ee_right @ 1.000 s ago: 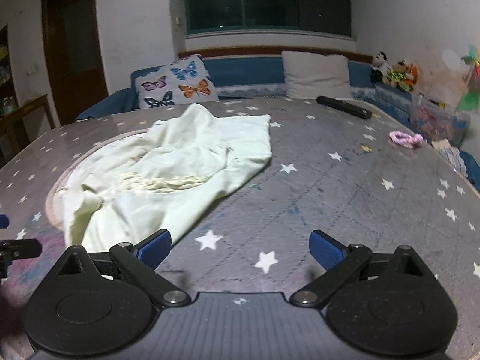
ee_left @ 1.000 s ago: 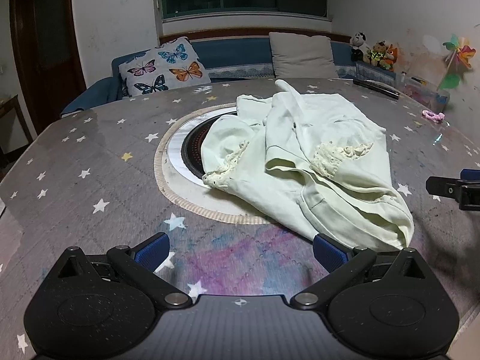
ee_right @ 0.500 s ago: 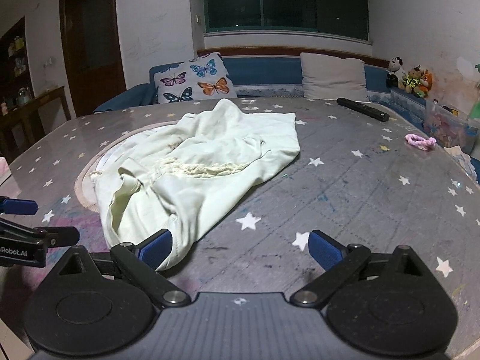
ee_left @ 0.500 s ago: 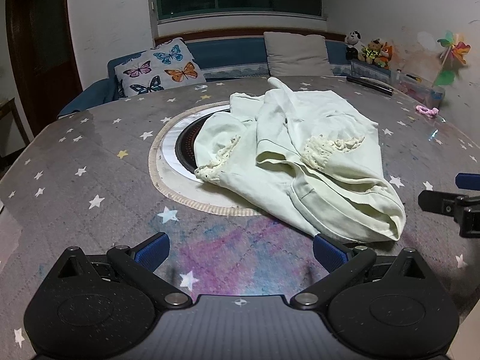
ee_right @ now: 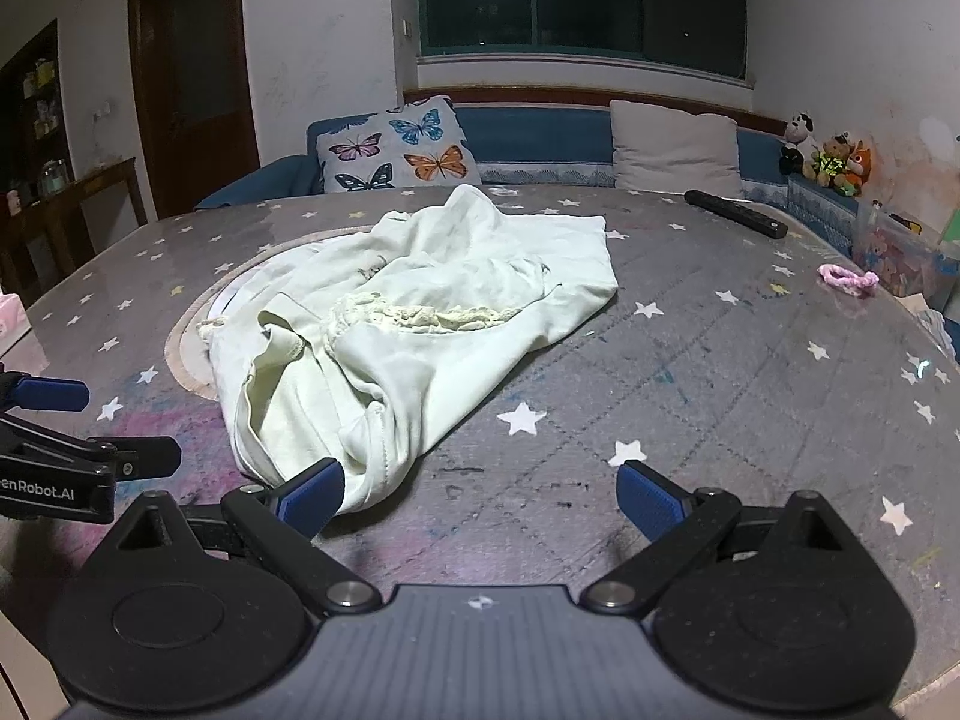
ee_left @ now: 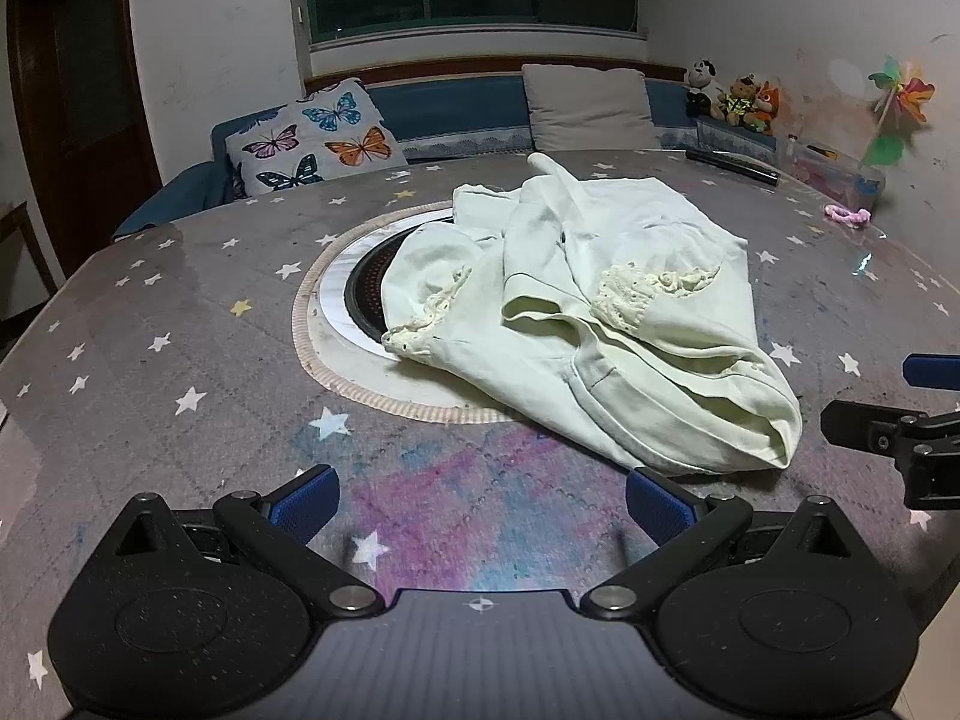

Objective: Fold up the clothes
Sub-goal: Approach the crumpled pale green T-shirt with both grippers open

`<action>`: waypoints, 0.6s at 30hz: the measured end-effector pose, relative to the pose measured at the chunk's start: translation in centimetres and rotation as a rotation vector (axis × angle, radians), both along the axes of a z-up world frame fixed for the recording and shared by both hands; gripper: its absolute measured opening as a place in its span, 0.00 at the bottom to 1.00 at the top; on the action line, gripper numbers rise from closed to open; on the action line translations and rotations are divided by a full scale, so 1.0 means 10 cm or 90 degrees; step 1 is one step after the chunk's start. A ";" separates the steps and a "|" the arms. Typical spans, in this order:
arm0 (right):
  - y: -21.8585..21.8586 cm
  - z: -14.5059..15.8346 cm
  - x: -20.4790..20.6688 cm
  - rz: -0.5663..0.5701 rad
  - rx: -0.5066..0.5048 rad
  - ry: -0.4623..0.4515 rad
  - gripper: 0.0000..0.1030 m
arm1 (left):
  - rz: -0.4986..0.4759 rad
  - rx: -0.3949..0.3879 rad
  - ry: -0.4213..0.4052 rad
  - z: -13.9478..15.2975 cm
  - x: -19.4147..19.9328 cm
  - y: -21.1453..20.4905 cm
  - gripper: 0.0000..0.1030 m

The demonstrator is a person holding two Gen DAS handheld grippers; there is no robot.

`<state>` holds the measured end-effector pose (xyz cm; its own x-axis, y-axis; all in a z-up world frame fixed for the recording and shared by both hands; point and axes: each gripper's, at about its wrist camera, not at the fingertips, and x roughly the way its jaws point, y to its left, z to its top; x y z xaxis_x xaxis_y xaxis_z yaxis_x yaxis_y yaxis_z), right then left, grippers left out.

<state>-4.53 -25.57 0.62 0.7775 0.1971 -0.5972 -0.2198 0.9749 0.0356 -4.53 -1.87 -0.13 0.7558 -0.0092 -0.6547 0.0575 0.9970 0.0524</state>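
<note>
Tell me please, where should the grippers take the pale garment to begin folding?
Probably at the near bunched hem of the garment, approached low from the front. That thick rolled edge lies nearest both open grippers, left and right, and gives something to pinch.

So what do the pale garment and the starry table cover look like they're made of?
The pale green garment looks like soft matte woven cotton: it lies in limp creases, with frayed lace-like trim. The table cover looks like quilted printed fabric, with stitched diamond lines; glare near the edges hints at a clear glossy layer over it, though that is uncertain.
</note>
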 end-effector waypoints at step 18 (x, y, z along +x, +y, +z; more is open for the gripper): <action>0.00 0.01 -0.04 0.005 0.001 0.005 0.97 | -0.002 0.004 -0.004 0.00 -0.03 -0.05 1.00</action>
<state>-4.97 -25.59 0.70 0.7709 0.2033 -0.6037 -0.2266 0.9732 0.0384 -4.78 -2.40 -0.17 0.7596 -0.0066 -0.6503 0.0597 0.9964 0.0596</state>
